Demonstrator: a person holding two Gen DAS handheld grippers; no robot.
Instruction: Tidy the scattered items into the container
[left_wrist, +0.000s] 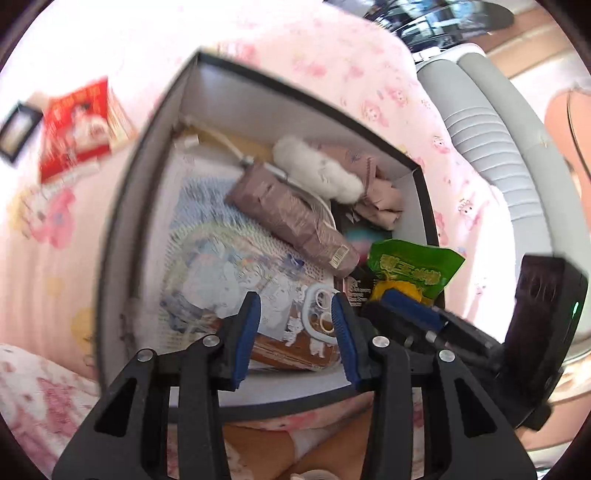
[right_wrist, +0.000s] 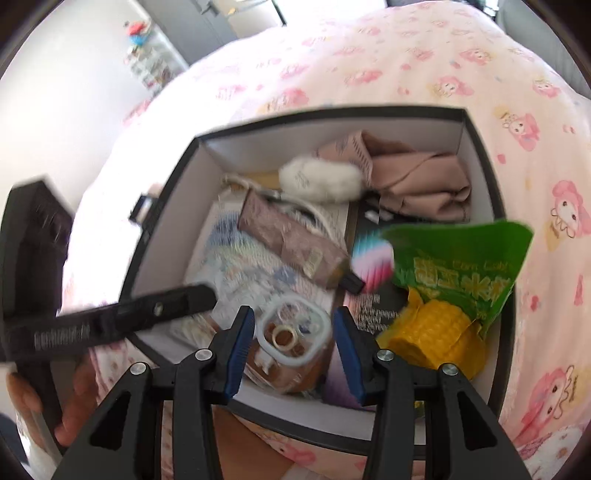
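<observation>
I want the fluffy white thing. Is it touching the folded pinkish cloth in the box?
Touching. The right wrist view shows the fluffy white thing lying against the pinkish cloth, overlapping its edge with no gap.

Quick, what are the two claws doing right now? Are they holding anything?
Left claw: open, holding nothing, above the box.
Right claw: open, holding nothing, above the same box.

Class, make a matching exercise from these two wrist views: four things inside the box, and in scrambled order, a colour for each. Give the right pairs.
Things:
1. corn snack bag
2. fluffy pouch
3. folded umbrella
4. folded cloth

Colours:
A. beige-pink
B. green and yellow
C. white
D. dusty mauve

All lie in the box.

Pairs: 1-B, 2-C, 3-D, 4-A
</observation>
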